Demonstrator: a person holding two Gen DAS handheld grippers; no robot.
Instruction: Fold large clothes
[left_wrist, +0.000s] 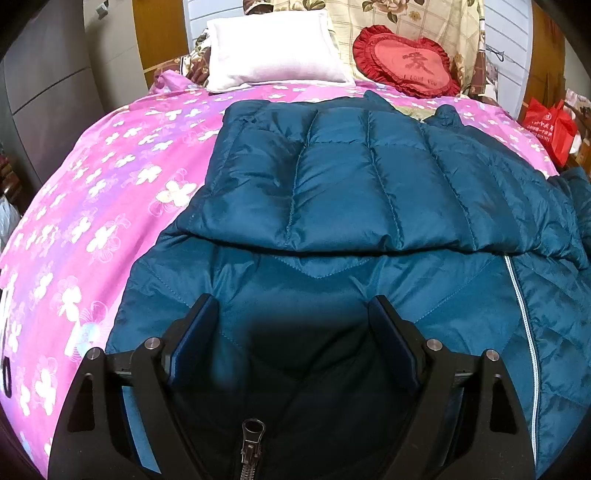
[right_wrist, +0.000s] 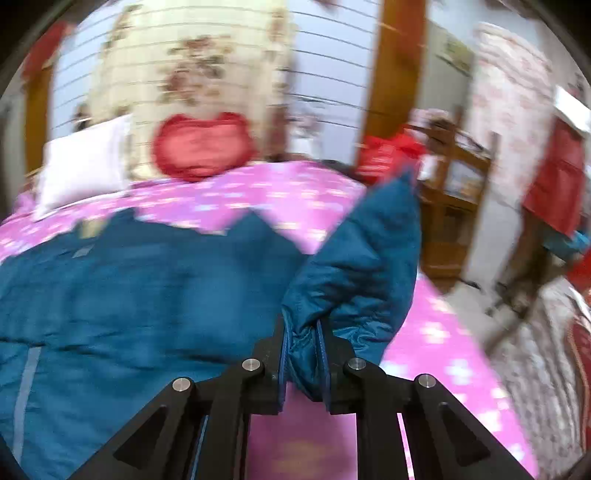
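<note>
A teal quilted puffer jacket (left_wrist: 351, 184) lies spread on a bed with a pink flowered cover (left_wrist: 92, 206). One sleeve is folded across its body. My left gripper (left_wrist: 293, 314) is open just above the jacket's near part, close to the collar and zipper pull (left_wrist: 253, 432). In the blurred right wrist view, my right gripper (right_wrist: 301, 332) is shut on the jacket's other sleeve (right_wrist: 362, 258) and holds it lifted above the bed cover (right_wrist: 443, 350). The jacket body (right_wrist: 129, 288) lies to the left of it.
A white pillow (left_wrist: 273, 51) and a red heart cushion (left_wrist: 402, 61) lie at the head of the bed. A red bag (left_wrist: 550, 125) stands by the bed's right side. A wooden shelf (right_wrist: 454, 206) and a chair (right_wrist: 535, 258) stand right of the bed.
</note>
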